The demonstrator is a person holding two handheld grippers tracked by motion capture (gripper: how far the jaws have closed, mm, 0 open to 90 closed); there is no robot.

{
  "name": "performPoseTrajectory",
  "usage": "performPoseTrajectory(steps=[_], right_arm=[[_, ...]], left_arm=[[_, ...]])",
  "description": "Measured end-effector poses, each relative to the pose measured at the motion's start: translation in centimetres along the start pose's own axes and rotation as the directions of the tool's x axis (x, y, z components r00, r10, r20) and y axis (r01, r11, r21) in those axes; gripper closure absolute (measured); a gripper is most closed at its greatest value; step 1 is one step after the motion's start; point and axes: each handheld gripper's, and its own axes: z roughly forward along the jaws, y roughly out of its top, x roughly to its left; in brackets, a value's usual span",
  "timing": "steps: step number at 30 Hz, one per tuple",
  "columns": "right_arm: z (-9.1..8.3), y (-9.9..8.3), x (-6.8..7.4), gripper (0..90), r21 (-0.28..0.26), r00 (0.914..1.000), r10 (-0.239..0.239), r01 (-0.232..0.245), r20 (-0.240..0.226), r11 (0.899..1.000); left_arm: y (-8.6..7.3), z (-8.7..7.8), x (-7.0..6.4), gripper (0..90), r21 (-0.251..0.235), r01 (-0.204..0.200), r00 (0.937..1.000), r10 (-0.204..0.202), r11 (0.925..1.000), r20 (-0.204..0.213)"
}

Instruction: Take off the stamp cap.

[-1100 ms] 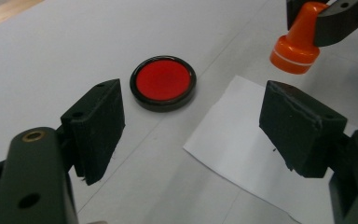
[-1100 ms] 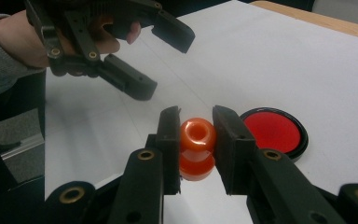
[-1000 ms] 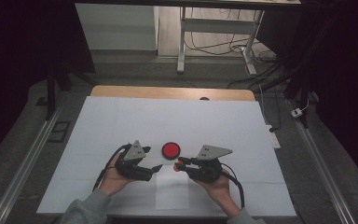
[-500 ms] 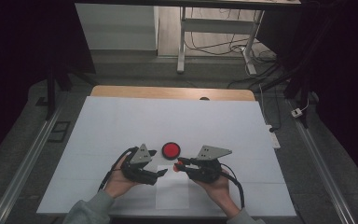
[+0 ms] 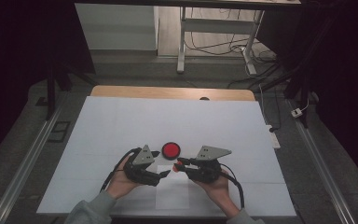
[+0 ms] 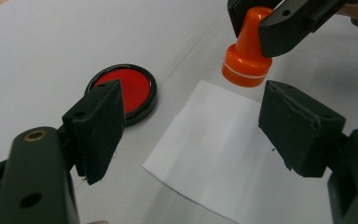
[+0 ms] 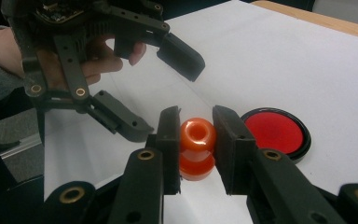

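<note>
- My left gripper [image 5: 164,173] was wide open, empty, over the white paper sheet [image 6: 223,154].
- Round red ink pad in black case [image 5: 171,150] sat just beyond.
- My right gripper [image 7: 196,135] clamped the orange plastic stamp [image 7: 197,145], lifted above the sheet.

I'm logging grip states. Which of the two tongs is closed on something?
The right tongs: they clamp the orange stamp by its handle, above the white paper. The left tongs gape open, holding nothing.
</note>
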Motion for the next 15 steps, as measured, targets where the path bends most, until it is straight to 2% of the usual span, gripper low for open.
performPoseTrajectory(steps=[15], right_arm=[[0.2,0.0,0.2,71.9,-0.001,1.0000,-0.006,0.006,-0.005,1.000]], left_arm=[[0.5,1.1,-1.2,24.5,0.007,-0.032,0.9990,0.032,0.9995,0.032]])
